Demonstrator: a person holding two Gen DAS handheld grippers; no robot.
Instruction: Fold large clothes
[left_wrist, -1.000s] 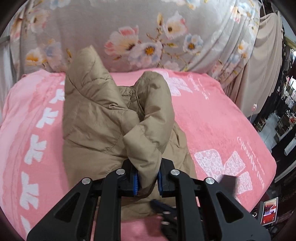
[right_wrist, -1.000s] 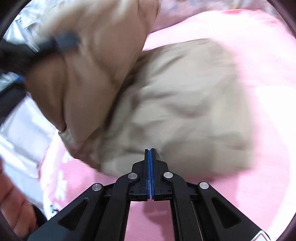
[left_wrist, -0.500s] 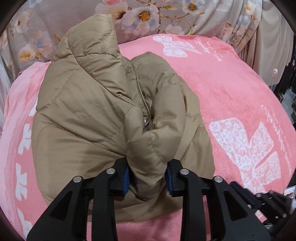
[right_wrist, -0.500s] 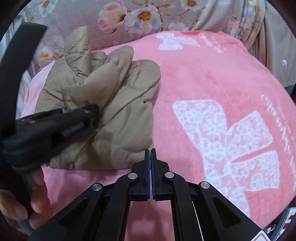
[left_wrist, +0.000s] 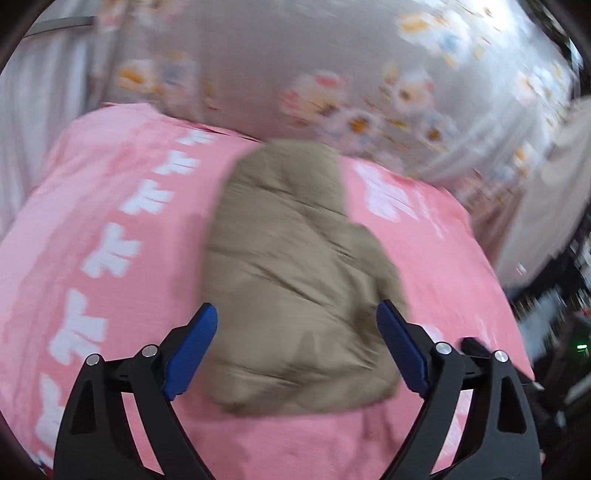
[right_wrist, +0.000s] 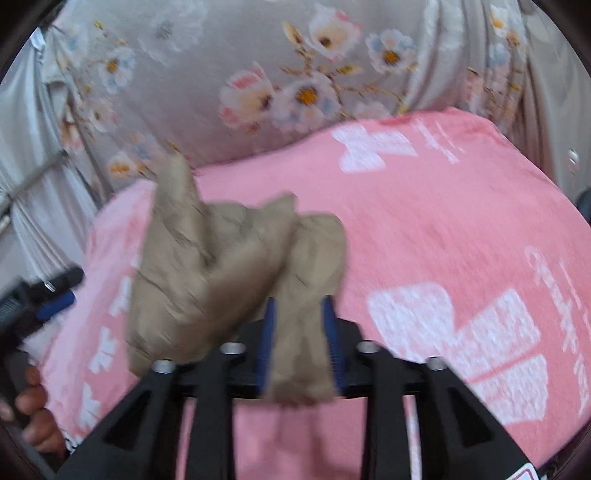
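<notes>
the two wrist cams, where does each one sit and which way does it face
Left wrist: sits on the left claw, looking down along its wide-open fingers at the tan jacket on the pink blanket; jaws have just opened, nothing pinched.
Right wrist: sits on the right claw, facing the same bed; jacket fabric lies between its just-opened pads; a hand shows at lower left.
Shared: jacket, blanket, floral curtain.

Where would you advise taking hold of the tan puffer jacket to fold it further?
Probably the near bottom edge of the tan puffer jacket, approached from the near side, low over the pink blanket. That puffy edge lies closest and fully exposed, while the collar points away.
</notes>
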